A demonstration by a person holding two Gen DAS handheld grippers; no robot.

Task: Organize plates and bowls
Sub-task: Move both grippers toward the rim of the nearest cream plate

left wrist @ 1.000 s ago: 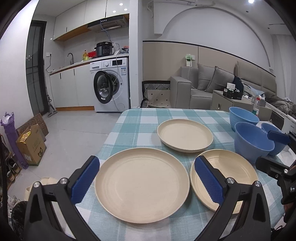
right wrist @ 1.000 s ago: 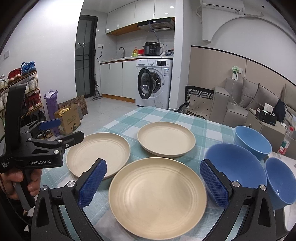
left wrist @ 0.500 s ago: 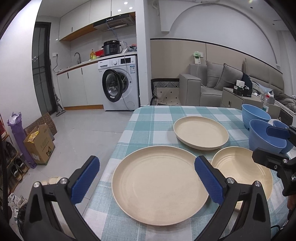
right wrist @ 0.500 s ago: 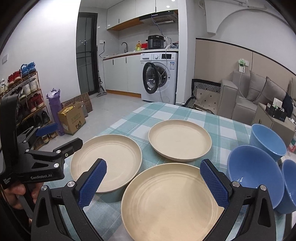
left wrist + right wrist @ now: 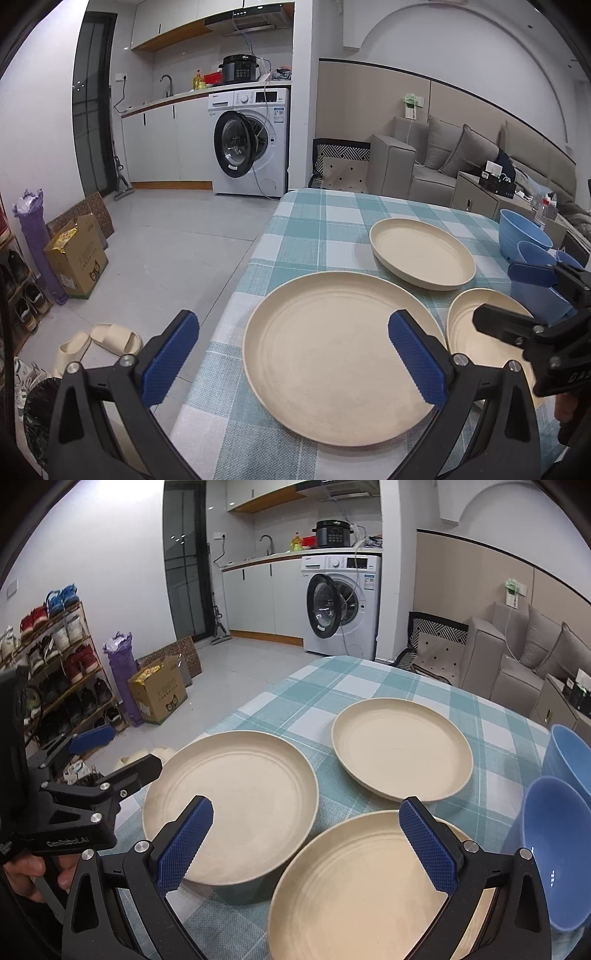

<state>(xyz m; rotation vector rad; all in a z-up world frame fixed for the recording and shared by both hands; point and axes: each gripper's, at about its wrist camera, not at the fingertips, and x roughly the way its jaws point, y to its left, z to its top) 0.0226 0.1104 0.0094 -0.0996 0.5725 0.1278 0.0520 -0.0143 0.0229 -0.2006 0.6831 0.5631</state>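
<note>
Three cream plates lie on a teal checked tablecloth. In the left wrist view the near left plate is under my open left gripper, the far plate is behind it, and the near right plate lies right. Blue bowls stand at the right edge. In the right wrist view my open right gripper hovers over the near right plate, with the left plate, the far plate and a blue bowl around it. Both grippers are empty.
The table's left edge drops to a tiled floor with slippers and a cardboard box. A washing machine and a grey sofa stand behind. A shoe rack is at the far left.
Both grippers have shifted left over the table, so the plates and bowls sit further right in each view. Both stay open and empty.
</note>
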